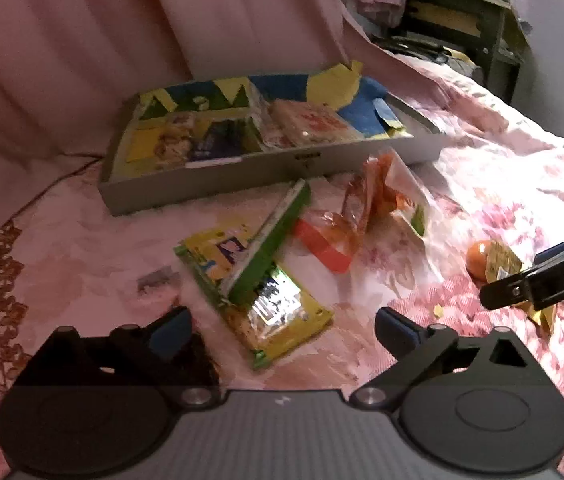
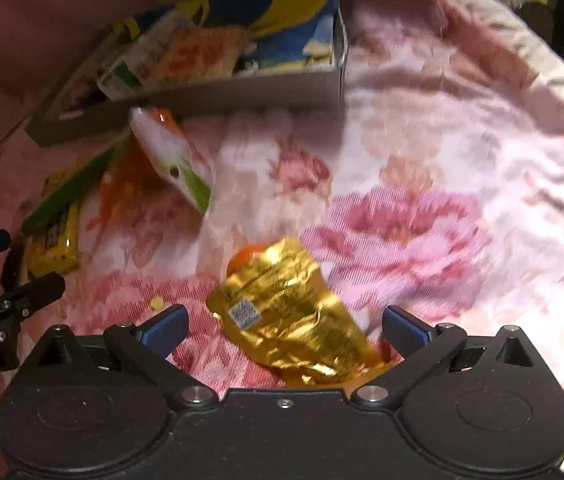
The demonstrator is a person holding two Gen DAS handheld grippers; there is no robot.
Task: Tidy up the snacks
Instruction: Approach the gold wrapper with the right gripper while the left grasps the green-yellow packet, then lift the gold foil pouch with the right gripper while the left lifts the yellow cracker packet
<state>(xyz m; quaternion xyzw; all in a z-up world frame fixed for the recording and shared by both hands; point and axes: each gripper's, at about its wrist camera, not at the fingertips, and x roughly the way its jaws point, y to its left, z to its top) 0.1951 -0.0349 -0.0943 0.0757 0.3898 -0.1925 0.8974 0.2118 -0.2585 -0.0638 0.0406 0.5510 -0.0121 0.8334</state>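
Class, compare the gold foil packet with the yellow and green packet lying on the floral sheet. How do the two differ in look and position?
The gold foil packet is crinkled and shiny all over, with an orange end; the yellow and green packet is flatter and printed. The gold foil packet sits between the open fingers of the right gripper; the yellow and green packet lies ahead of the open left gripper, with a green box edge resting across it. Both lie on the floral sheet, outside the tray.

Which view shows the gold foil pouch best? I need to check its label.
The right wrist view: the gold foil pouch fills the centre between the open right gripper, sticker visible. In the left wrist view it is small, at the edge, partly behind the right gripper.
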